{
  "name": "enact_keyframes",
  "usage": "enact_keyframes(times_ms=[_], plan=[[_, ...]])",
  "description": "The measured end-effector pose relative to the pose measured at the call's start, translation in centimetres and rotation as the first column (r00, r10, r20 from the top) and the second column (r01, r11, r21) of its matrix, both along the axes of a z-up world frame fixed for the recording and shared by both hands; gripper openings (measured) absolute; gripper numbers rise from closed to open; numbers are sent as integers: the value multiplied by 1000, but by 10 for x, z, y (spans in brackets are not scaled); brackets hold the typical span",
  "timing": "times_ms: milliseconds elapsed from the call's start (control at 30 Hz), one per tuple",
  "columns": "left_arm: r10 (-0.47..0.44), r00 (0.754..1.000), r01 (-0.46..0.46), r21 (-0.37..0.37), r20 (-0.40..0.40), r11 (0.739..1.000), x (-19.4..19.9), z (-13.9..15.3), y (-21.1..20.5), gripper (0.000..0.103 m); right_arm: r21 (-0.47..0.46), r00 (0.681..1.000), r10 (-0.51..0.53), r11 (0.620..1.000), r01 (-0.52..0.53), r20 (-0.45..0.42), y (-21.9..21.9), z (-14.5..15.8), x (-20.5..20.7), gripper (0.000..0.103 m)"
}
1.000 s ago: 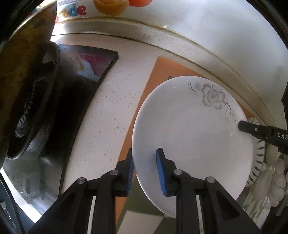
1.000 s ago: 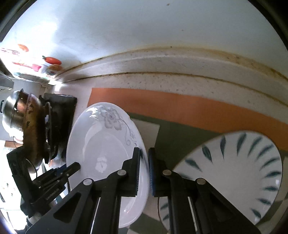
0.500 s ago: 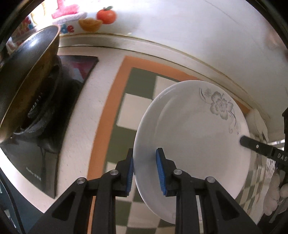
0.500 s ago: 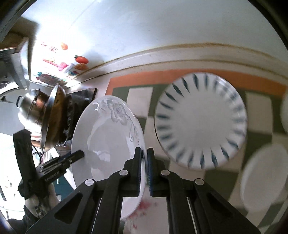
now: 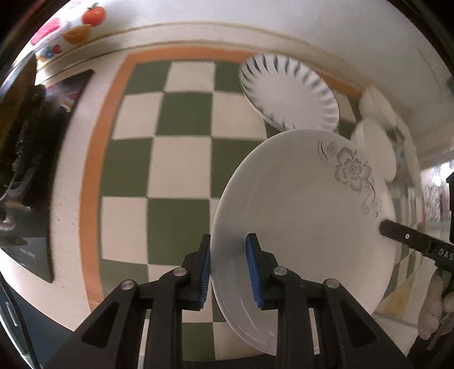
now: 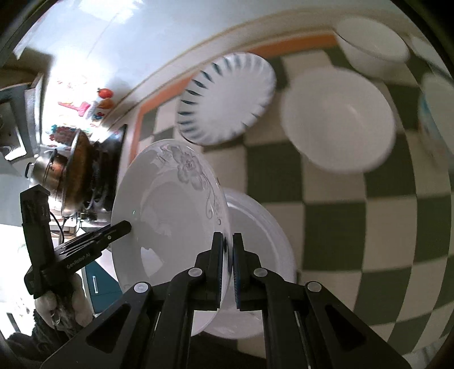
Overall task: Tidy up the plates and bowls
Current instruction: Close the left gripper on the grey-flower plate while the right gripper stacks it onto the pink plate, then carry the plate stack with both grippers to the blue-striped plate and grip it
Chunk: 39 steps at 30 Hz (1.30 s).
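A white plate with a grey flower print (image 5: 306,204) (image 6: 170,210) is held tilted in the air by both grippers. My left gripper (image 5: 228,266) is shut on its near rim. My right gripper (image 6: 228,252) is shut on the opposite rim; its finger shows in the left wrist view (image 5: 408,238). A plate with blue leaf marks (image 5: 286,90) (image 6: 227,96) lies on the checked mat at the back. A plain white plate (image 6: 264,227) lies under the held plate. A white bowl (image 6: 340,119) and another white bowl (image 6: 371,45) stand to the right.
A green and cream checked mat with an orange border (image 5: 176,142) covers the counter. A stove with a dark pan (image 6: 76,167) (image 5: 20,127) stands at the left. The wall with fruit stickers (image 5: 85,22) runs behind. Another dish (image 6: 434,108) sits at the far right.
Both grippers have carried the flower plate up and away from the wall. More of the checked mat, the blue-leaf plate and the bowls have come into view.
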<state>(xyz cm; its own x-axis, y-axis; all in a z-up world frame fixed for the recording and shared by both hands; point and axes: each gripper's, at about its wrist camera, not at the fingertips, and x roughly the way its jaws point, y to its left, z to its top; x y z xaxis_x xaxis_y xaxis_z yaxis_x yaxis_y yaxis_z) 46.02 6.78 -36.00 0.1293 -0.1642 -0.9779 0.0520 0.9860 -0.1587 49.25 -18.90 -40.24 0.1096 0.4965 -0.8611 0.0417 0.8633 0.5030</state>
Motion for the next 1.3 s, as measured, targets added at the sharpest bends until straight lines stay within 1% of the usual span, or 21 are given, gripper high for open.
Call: enact_keyframes(times_ms=[133,267,467,633,733,1033,1300], plan=[[-36,998,37,20,-46,999,-6,-18,-14,22,-4,999,-22,1000,22,-37,-12,-21,-13,8],[-57,996,60,48,-66,997,-7,-27,-21,22,3,997,-40,999,41,-73,-19,-41,-26,8],[-67,994,73,69,-84,995,-6,-34,-24,22,14,994,-40,999,41,-99,-20,-54,-33,8],[-68,993,77,85,-99,993,-3,-41,-28,23,6,993,-26,1000,27,-115,-16,-55,-32,8],[-76,993,85,95,-96,992,2,-43,-37,23,-18,992,-7,1000,5,-125,-10,-54,-30,10],[-77,992,85,83,-100,993,2,-42,-41,22,-52,983,9,998,-19,-185,0,-53,-23,12],[-91,992,98,76,-92,992,0,-35,-37,22,-100,979,28,994,-49,-200,8,-49,-18,13]])
